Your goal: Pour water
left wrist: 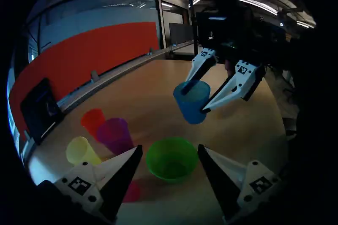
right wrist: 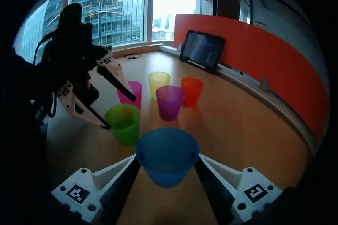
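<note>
My right gripper [right wrist: 167, 157] is shut on a blue cup [right wrist: 167, 161], one finger on each side of it. In the left gripper view that blue cup [left wrist: 192, 100] hangs above the wooden table, tilted a little, in the right gripper [left wrist: 196, 98]. A green cup [left wrist: 172, 164] stands upright on the table between the spread fingertips of my left gripper [left wrist: 169, 149], which is open. From the right gripper view the left gripper [right wrist: 121, 112] reaches in from the left, its fingertips around the green cup [right wrist: 123, 123]. Whether either cup holds water I cannot tell.
Beside the green cup stand a pink cup [right wrist: 131, 92], a yellow cup [right wrist: 159, 81], a purple cup [right wrist: 170, 101] and an orange cup [right wrist: 191, 90]. A dark tablet [right wrist: 202, 50] leans against the orange wall [right wrist: 270, 56]. Bare table [right wrist: 236, 132] lies on the wall side.
</note>
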Demonstrator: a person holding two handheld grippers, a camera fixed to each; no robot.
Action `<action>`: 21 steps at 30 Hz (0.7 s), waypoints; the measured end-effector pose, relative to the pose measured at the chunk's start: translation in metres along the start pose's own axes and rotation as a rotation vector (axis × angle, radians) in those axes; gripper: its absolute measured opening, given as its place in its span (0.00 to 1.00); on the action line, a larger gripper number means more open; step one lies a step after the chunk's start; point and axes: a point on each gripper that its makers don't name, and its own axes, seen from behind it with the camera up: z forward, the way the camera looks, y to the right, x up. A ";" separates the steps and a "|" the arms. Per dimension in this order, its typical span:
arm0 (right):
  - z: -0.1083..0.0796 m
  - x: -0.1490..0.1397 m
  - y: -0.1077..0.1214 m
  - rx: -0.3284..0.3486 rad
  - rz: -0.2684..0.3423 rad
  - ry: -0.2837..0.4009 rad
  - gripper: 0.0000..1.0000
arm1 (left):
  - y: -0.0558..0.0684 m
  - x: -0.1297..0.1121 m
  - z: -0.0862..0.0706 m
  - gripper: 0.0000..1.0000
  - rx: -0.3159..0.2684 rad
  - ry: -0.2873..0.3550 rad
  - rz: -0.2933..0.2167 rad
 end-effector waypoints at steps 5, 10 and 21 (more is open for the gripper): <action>0.005 -0.010 -0.001 -0.003 0.002 -0.015 0.91 | 0.002 0.007 -0.008 0.97 0.003 0.024 -0.007; 0.011 -0.018 -0.005 0.003 0.015 -0.028 0.91 | 0.004 0.013 -0.016 0.97 0.009 0.045 -0.010; 0.017 -0.030 -0.013 0.012 0.039 -0.045 0.91 | 0.004 0.022 -0.026 0.97 0.023 0.073 -0.012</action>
